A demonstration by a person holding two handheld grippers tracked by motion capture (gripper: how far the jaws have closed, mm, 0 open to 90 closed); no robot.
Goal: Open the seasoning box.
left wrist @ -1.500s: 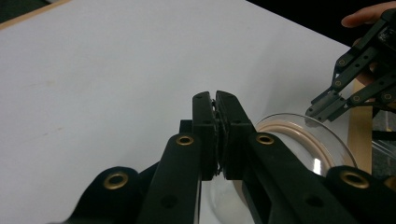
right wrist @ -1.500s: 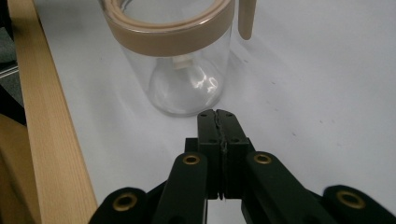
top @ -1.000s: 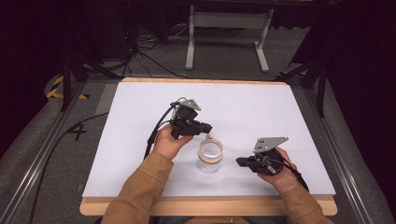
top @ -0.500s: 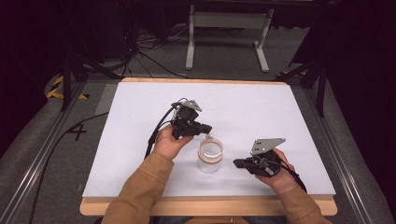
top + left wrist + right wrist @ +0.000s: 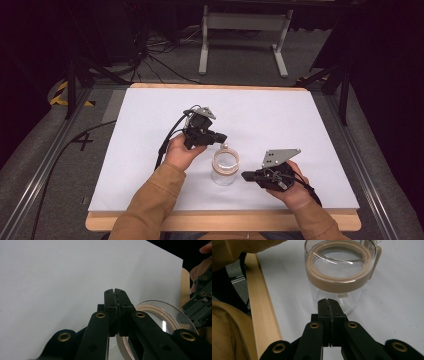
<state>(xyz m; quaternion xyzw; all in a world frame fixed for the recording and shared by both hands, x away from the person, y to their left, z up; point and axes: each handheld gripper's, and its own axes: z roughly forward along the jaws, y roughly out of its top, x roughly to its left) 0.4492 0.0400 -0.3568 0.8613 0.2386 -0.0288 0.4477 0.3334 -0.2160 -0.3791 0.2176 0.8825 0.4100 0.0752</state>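
A clear glass jar (image 5: 225,169) with a tan lid ring stands upright on the white sheet near the table's front middle. My left gripper (image 5: 222,137) hovers just behind and above the jar's rim, jaws shut with nothing seen between them. In the left gripper view its gripper (image 5: 115,291) points over the sheet, with the jar's lid (image 5: 160,312) just to its right. My right gripper (image 5: 245,176) lies low at the jar's right side, also shut. In the right gripper view its gripper (image 5: 328,301) sits close in front of the jar (image 5: 340,272), at the glass wall below the tan ring.
The white sheet (image 5: 280,120) covers most of the table, and a wooden edge (image 5: 220,220) runs along the front. A black cable (image 5: 167,140) trails from the left gripper. A metal stand (image 5: 242,30) and more cables sit on the floor beyond the table.
My right gripper has slid a little left, closer to the jar. The left gripper and the jar have hardly moved.
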